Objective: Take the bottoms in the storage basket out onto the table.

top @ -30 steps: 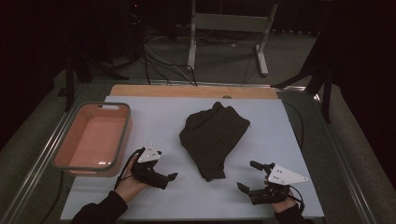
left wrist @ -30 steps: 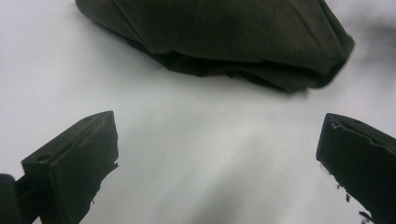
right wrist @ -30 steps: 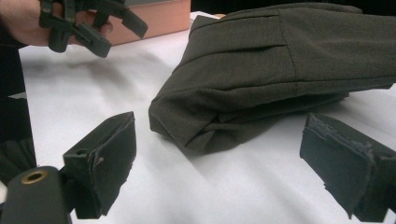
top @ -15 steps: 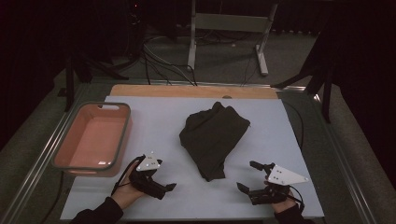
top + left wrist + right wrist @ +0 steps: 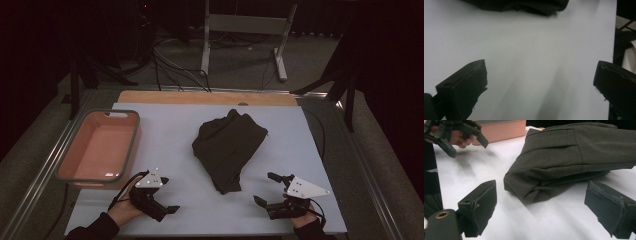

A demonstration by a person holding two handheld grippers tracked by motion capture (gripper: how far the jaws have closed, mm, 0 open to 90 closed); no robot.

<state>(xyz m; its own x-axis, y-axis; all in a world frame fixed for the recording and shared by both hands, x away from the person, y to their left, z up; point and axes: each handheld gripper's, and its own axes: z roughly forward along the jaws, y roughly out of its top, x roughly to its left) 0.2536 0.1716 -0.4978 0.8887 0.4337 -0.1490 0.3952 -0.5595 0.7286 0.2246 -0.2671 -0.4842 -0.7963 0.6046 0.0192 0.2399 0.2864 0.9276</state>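
Now both grippers, left (image 5: 167, 204) and right (image 5: 266, 192), sit released, empty, lower frame.
Grabbing the folded cloth (image 5: 227, 147) by one layer could unfold it across the worktop (image 5: 165, 130).

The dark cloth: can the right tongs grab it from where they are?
Probably yes. The right tongs are open and point at the cloth, whose near corner lies just ahead between the jaws in the right gripper view, with bare table between.
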